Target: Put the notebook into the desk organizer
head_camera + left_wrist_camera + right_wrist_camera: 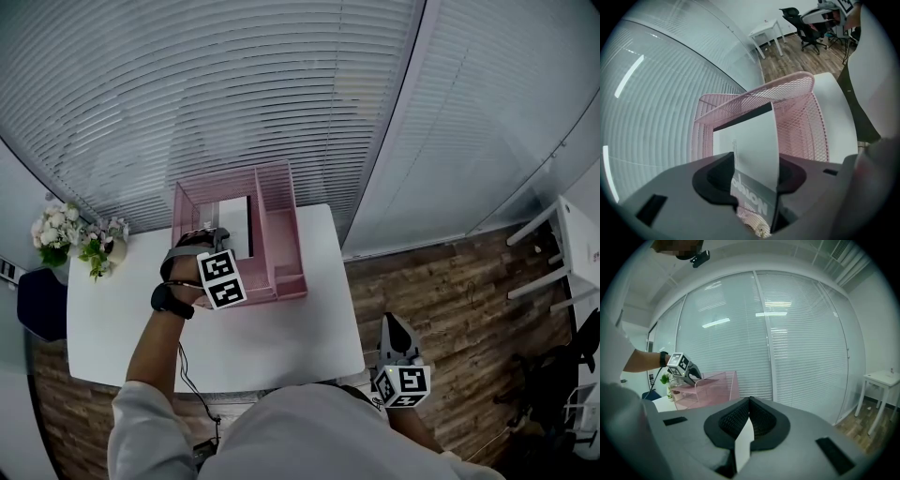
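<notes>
Over the pink mesh desk organizer point(283, 234) on the white worktop point(281, 337), the left hand point(186, 272) reaches forward, forearm stretched out. It tips the left gripper point(208, 236) steeply down into the wide left compartment. Its jaws stand wide apart, and the notebook point(752, 140) is upright between them, inside the organizer. The jaws cut off the notebook's lower edge and part of its cover print. Off the worktop's near right corner, the right gripper point(394, 328) is held low beside the body, nearly level, jaws together. A pale strip at their seam is hard to make out.
</notes>
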{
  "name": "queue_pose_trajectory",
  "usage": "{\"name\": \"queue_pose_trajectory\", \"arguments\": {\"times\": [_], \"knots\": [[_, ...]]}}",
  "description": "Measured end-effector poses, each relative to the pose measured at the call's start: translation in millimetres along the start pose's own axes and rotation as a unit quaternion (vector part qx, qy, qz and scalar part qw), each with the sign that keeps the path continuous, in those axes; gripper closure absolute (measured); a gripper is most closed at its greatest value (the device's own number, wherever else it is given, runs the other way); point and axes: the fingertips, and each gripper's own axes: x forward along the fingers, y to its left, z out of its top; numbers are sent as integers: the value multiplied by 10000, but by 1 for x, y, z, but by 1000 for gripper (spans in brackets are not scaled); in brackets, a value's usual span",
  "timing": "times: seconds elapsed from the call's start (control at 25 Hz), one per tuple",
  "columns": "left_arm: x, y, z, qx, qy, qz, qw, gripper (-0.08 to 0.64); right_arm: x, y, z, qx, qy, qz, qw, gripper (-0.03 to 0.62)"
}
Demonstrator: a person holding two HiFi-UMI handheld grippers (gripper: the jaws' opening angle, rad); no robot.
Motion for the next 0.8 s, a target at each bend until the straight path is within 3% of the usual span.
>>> {"name": "queue_pose_trajectory", "arguments": {"times": [0.8], "knots": [[-15,-21,0,99,72,-257,9996,354,-4,-1,3,5,-36,9,10000,580]]}}
